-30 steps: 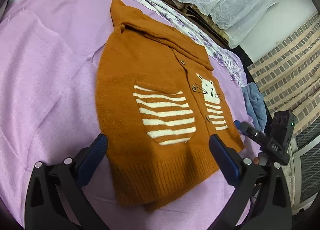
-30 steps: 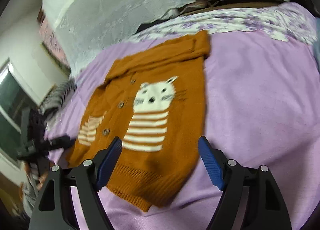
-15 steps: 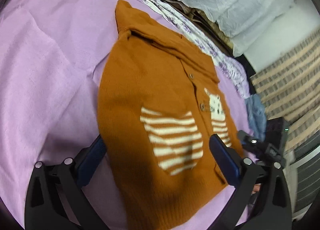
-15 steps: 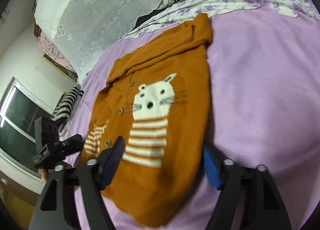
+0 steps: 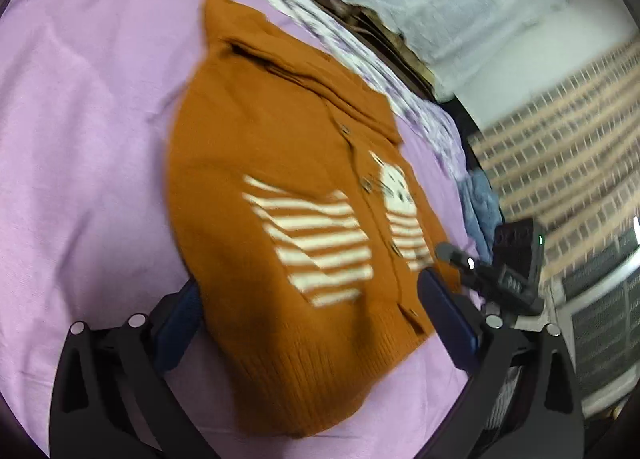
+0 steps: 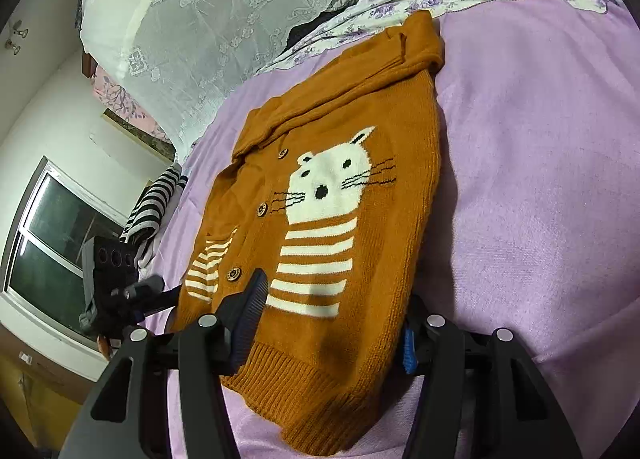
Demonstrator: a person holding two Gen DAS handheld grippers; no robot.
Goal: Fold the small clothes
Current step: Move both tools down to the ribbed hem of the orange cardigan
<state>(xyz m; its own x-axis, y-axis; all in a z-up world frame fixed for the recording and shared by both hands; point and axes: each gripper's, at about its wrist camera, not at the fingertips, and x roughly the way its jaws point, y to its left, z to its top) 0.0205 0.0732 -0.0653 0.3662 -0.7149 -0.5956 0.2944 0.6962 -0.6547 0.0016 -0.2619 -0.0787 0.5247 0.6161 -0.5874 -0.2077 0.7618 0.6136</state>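
So the orange knit cardigan (image 6: pixel 344 219) with the cat face is lying flat, front side up, on the purple blanket (image 6: pixel 540 179) covering the bed, sleeves apparently already tucked in, hem toward both cameras. Both tools are down at the hem end. The left tool (image 5: pixel 312 323) has its fingers wide apart, straddling the bottom left part of the sweater, with nothing pinched yet as far as I can tell. The right tool (image 6: pixel 332 323) is also spread open, one finger sitting over the knit near the lowest button (image 6: pixel 234 273) and the other finger mostly tucked behind the right edge of the fabric.

What could go wrong, in my opinion:

- Chunky knit is thick and stretchy. If either tool closes on just the top layer of the ribbed hem, the back layer stays on the bed and the fold comes out lopsided.
- The blanket is soft and wrinkly, so a low pinch could easily grab blanket along with sweater and drag the whole thing.
- If the two sides don't lift evenly, the button placket will probably skew and the cat ends up creased.
- The left view is pretty blurry, so how close that tool is to the cloth is hard to judge.
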